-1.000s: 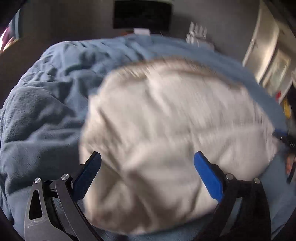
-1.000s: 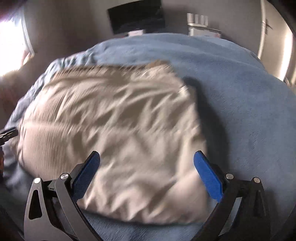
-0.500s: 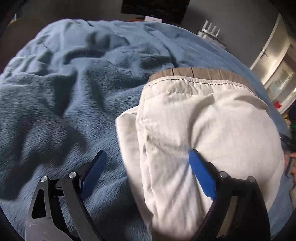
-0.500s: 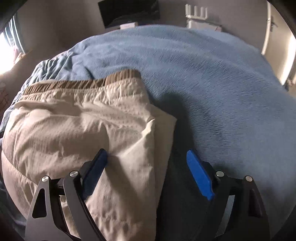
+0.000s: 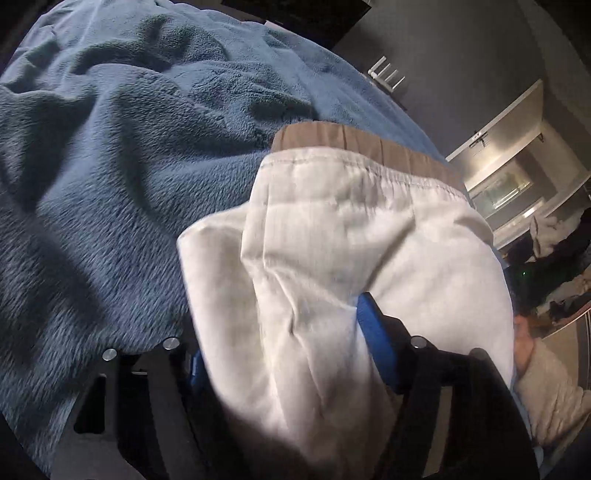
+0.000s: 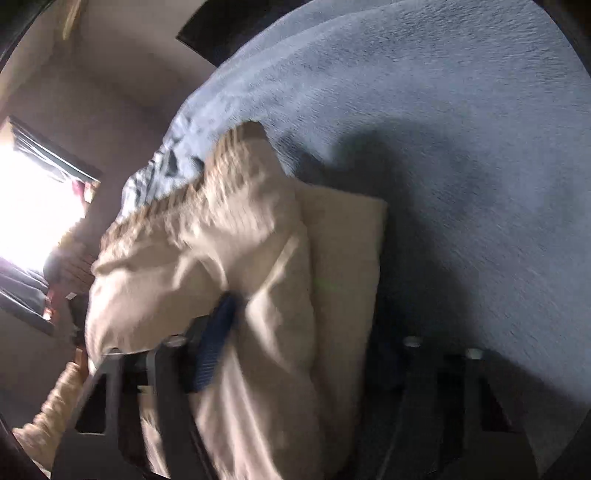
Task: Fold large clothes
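Observation:
Folded beige trousers (image 5: 351, 240) with a brown waistband (image 5: 351, 142) lie on a blue fleece blanket (image 5: 110, 166). My left gripper (image 5: 284, 350) straddles the bundle's near left edge, its jaws closing. One blue pad (image 5: 373, 339) digs into the cloth and the other is mostly hidden behind it. In the right wrist view the trousers (image 6: 221, 240) fill my right gripper (image 6: 303, 354), which is also closing. Its left pad (image 6: 218, 343) presses a crease into the fabric, while the right finger sits in shadow at the folded edge.
The blanket (image 6: 461, 129) spreads wide and smooth to the right, rumpled to the left. A person's hand and pale sleeve (image 5: 546, 384) show at the lower right edge. A bright window (image 6: 33, 206), grey cabinets (image 5: 517, 147) and a dark screen (image 5: 295, 14) ring the bed.
Both grippers dropped from above the trousers to its side edges and narrowed their jaws onto the cloth. The right view has rolled, and the fabric bunches up between the pads.

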A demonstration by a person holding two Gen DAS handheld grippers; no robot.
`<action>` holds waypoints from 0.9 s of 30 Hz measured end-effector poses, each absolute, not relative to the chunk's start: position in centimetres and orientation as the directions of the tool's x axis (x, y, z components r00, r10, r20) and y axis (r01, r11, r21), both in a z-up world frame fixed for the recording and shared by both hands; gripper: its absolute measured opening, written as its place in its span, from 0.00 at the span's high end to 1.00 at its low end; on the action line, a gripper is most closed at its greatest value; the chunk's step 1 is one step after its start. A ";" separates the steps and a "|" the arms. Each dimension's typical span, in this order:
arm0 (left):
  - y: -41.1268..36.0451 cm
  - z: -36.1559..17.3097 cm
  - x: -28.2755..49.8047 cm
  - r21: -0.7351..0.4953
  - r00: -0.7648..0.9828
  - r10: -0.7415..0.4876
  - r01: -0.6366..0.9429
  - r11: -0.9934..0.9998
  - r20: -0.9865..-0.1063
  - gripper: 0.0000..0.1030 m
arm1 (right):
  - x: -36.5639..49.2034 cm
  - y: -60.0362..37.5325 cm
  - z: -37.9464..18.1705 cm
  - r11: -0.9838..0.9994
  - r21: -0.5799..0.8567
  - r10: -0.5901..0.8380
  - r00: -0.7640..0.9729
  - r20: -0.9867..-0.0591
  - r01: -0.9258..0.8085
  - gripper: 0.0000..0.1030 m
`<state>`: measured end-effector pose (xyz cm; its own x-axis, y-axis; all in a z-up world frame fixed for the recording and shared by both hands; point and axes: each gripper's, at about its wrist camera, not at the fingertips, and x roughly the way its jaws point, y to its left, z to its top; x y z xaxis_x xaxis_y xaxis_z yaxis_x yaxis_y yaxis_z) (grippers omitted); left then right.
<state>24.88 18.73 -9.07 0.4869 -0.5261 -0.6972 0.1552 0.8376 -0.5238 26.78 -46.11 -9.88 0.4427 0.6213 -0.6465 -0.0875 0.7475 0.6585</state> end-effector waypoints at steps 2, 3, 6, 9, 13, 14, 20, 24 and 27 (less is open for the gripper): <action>18.5 -9.4 25.0 -0.525 0.500 -0.520 0.146 0.839 -0.692 0.33 | 27.1 -45.7 -10.2 0.737 0.671 0.628 0.456 -0.631 -0.085 0.61; 18.3 -9.3 24.9 -0.518 0.505 -0.516 0.150 0.842 -0.692 0.37 | 26.9 -45.4 -9.9 0.739 0.667 0.624 0.468 -0.626 -0.095 0.67; 17.1 -7.5 23.7 -0.476 0.526 -0.519 0.228 0.849 -0.674 0.72 | 25.5 -44.3 -7.6 0.789 0.596 0.576 0.519 -0.631 -0.151 0.87; 15.8 -5.3 21.8 -0.379 0.577 -0.468 0.276 0.883 -0.670 0.85 | 23.3 -43.3 -4.6 0.852 0.485 0.497 0.597 -0.630 -0.198 0.91; 14.8 -2.9 18.4 -0.315 0.629 -0.447 0.318 0.894 -0.636 0.88 | 18.6 -41.1 -0.1 0.886 0.382 0.448 0.696 -0.561 -0.263 0.92; 14.4 -2.1 17.1 -0.304 0.641 -0.451 0.333 0.893 -0.622 0.88 | 17.3 -40.9 0.8 0.889 0.368 0.443 0.714 -0.542 -0.272 0.92; 15.0 3.1 10.6 -0.363 0.700 -0.530 0.392 0.846 -0.478 0.89 | 10.0 -40.7 5.6 0.878 0.356 0.456 0.786 -0.417 -0.321 0.93; 14.7 5.9 7.4 -0.406 0.704 -0.577 0.425 0.809 -0.413 0.89 | 6.0 -41.6 7.6 0.857 0.386 0.486 0.787 -0.379 -0.343 0.93; 14.9 7.1 6.1 -0.437 0.696 -0.597 0.428 0.791 -0.398 0.89 | 4.2 -43.0 7.9 0.836 0.427 0.509 0.777 -0.371 -0.344 0.93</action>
